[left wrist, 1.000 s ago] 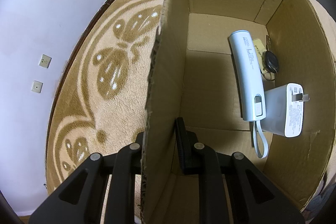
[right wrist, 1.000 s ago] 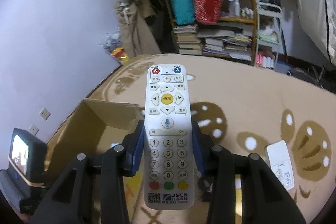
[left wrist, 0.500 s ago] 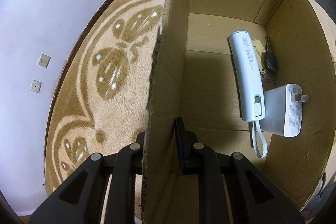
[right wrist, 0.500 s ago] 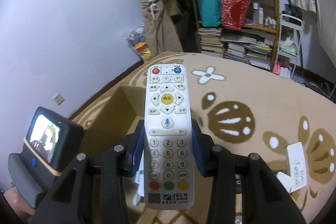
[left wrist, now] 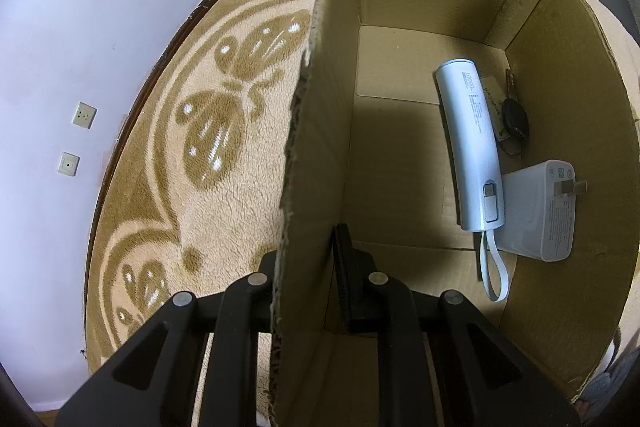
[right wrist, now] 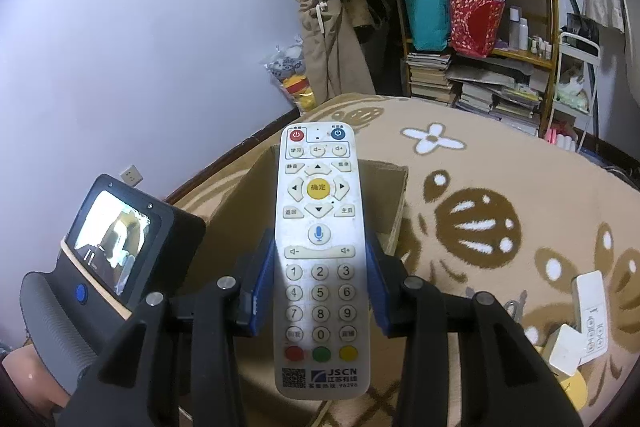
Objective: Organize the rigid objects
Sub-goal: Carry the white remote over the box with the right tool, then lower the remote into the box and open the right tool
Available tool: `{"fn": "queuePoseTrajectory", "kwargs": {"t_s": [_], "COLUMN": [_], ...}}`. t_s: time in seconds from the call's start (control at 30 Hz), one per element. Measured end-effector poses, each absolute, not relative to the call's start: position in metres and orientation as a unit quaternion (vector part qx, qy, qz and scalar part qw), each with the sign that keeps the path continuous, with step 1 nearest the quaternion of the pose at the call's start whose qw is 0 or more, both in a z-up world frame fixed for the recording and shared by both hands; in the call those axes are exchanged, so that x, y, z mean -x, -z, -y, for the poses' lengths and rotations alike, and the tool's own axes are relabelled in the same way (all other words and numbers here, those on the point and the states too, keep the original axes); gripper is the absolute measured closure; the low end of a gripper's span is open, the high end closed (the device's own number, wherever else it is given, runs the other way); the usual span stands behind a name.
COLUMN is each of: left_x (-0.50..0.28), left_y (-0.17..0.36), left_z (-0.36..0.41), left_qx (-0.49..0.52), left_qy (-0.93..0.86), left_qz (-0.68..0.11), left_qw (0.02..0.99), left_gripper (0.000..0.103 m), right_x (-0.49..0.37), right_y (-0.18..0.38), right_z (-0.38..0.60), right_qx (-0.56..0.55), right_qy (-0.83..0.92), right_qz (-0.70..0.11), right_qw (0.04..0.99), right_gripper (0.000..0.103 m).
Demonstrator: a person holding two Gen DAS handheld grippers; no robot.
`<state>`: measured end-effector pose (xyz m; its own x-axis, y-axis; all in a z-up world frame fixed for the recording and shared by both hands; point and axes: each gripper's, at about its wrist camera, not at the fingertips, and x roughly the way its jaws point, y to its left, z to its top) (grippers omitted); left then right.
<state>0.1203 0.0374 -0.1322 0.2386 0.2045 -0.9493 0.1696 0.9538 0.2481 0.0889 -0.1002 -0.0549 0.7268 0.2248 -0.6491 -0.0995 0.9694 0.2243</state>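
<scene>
The left hand-held gripper (left wrist: pixel 310 267) is clamped on the side wall of the open brown cardboard box (left wrist: pixel 580 75), which stands on the beige patterned carpet (left wrist: pixel 224 163). The right hand-held gripper (right wrist: pixel 320 291) is clamped on the white button-faced remote control (right wrist: pixel 319 247), held above the box's near edge. A pale blue cylindrical power bank (left wrist: pixel 472 147) lies on the box floor.

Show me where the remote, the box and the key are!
remote (right wrist: pixel 319 251), right wrist view, on its button face.
box (left wrist: pixel 316 163), left wrist view, on its near wall.
key (left wrist: pixel 515 121), left wrist view, on its black head.
</scene>
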Motion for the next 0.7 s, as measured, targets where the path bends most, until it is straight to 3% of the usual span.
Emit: {"fn": "queuePoseTrajectory", "kwargs": {"t_s": [0.7], "left_x": [-0.121], "left_y": [0.132], "left_z": [-0.035], "left_qx": [-0.152], "left_qy": [-0.013], "left_qz": [-0.617], "left_qw": [0.772], "left_gripper": [0.087], "right_x": [-0.092], "right_y": [0.066], "right_z": [0.089], "right_qx": [-0.070], "right_qy": [-0.095], "right_qz": [-0.372], "right_qw": [0.921], "right_gripper": [0.059]}}
